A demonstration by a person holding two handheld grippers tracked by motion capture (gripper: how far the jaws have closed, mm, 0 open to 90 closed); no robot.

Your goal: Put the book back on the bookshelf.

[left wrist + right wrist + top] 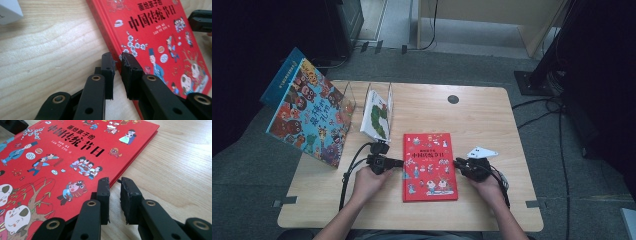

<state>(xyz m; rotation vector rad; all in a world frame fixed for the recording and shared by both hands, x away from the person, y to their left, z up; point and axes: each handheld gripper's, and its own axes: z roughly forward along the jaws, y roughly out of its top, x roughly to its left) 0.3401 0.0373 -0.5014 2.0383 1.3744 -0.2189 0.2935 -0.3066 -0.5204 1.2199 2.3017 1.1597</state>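
Flanking the red book (429,167) from both sides, the two grippers sit level on the table (492,120), and everything turns on how that book lies between them. It rests flat, cover up, near the front middle of the table, its long axis running away from the person, so its two long edges face one hand each.

Left gripper (398,162) first: it sits at the left long edge, about halfway along it. In the left gripper view the jaws stand only a narrow slit apart, nothing between them, tips right at the book's edge, one jaw over bare wood and the other riding above the cover's margin.

Right gripper (458,162) mirrors it at the right long edge. In the right gripper view its jaws are likewise nearly closed and empty, the slit lined up with the edge, one tip just over the cover corner of that side, the other over the table.

Neither hand is nearer; they are evenly matched, pointing inward at each other across the short width. My read: both edges lie dead ahead of the jaws, so any lift or squeeze comes from a straight inward push. Further back, a rack (379,107) holds a picture book upright, with a larger book (307,112) leaning at the table's left edge.
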